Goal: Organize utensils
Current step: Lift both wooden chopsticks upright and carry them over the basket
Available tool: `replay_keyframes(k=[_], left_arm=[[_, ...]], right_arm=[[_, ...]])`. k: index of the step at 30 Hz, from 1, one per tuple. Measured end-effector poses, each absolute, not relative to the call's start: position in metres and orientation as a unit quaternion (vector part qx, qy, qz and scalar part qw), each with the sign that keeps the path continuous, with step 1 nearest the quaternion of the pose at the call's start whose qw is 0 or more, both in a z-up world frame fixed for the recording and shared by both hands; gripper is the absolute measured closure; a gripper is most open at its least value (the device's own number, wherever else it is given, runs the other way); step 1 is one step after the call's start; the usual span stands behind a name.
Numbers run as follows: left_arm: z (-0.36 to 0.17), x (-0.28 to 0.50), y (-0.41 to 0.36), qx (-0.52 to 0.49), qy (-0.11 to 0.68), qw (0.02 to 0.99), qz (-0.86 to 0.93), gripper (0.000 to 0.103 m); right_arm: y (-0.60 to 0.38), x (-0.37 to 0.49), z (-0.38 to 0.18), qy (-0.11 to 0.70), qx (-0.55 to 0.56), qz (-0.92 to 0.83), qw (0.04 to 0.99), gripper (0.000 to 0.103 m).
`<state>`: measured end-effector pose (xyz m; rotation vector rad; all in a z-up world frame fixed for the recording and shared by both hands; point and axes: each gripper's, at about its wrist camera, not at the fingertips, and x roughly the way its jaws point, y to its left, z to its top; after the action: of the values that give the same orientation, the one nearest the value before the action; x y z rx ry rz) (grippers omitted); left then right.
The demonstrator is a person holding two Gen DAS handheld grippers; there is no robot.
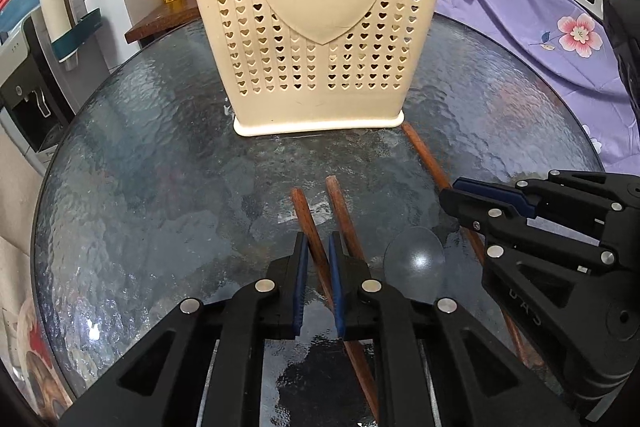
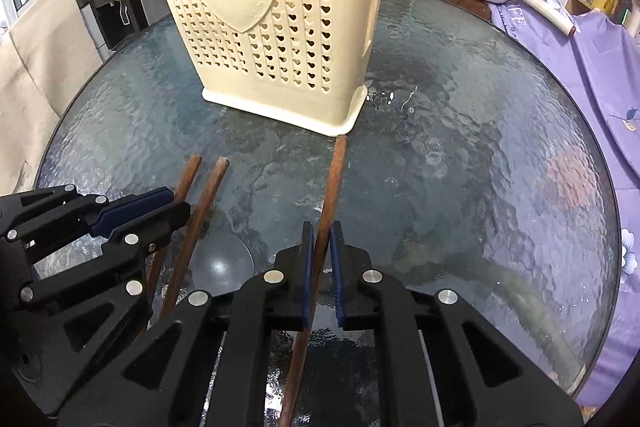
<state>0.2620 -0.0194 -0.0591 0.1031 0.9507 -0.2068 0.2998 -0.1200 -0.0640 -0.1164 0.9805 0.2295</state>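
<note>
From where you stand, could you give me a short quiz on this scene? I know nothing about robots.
1. How many chopsticks lie on the table?
2. True or false: the holder lies on its side.
3. What runs between the right fingers? A) a spoon B) a chopstick C) nothing

Key: 1. three; 2. false, it stands upright; 3. B
</note>
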Motion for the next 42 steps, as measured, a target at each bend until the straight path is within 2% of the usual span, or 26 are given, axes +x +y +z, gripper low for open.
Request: replay_keyframes(k=[11, 19, 30, 42], left_arm=[[-0.052, 0.259, -0.015, 0.015, 0.445, 0.887, -0.125, 0.096], [-0.013, 0.244, 0.002, -0.015, 0.397, 0.907, -0.140, 0.096], [0.056, 0.213, 0.019, -0.056, 0.319, 0.930, -0.177, 0.096], [0.079, 0.193, 0.023, -0.062, 0.289, 0.934, -0.199, 0.096]], right_arm=[[-0.130, 0.293, -0.053, 0.445, -0.020, 0.152, 0.882, 0.096], [-0.150, 0.278, -0.024, 0.400, 0.032, 0.209, 0.892, 0.096], [-0.183, 0.239, 0.048, 0.306, 0.074, 0.312, 0.896, 0.096], [-0.194, 0.211, 0.072, 0.273, 0.056, 0.350, 0.894, 0.096]])
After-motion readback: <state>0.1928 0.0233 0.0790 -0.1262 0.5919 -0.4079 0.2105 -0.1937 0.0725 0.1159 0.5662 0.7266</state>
